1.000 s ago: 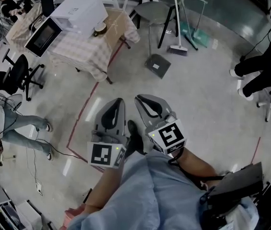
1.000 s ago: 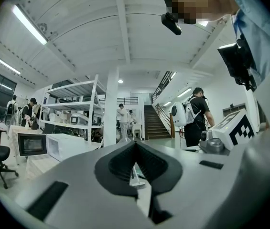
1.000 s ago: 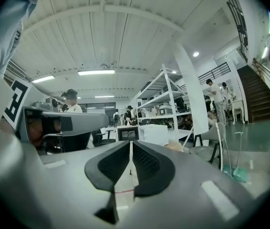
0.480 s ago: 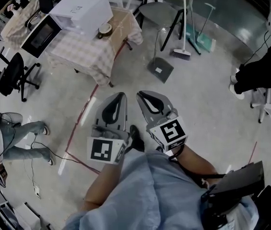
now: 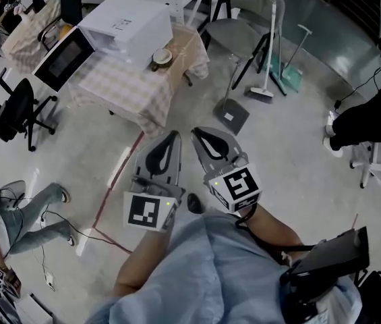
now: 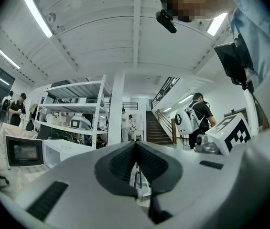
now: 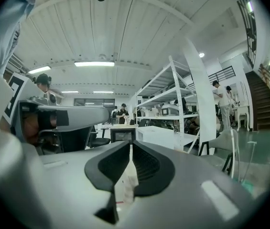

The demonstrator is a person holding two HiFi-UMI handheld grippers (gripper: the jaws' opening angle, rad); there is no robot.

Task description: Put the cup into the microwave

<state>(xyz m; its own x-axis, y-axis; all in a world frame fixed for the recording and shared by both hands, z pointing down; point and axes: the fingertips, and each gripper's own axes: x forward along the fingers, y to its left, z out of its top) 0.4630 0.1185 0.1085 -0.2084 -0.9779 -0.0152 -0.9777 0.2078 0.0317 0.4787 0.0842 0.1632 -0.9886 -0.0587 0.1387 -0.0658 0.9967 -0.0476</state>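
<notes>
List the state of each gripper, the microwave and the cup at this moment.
left gripper: shut, nothing between its jaws
right gripper: shut, nothing between its jaws
microwave: on the table, door shut
cup: upright on the table beside the microwave, not held by either gripper

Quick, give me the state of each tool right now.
Left tool: closed, holding nothing.
Right tool: closed, holding nothing.
</notes>
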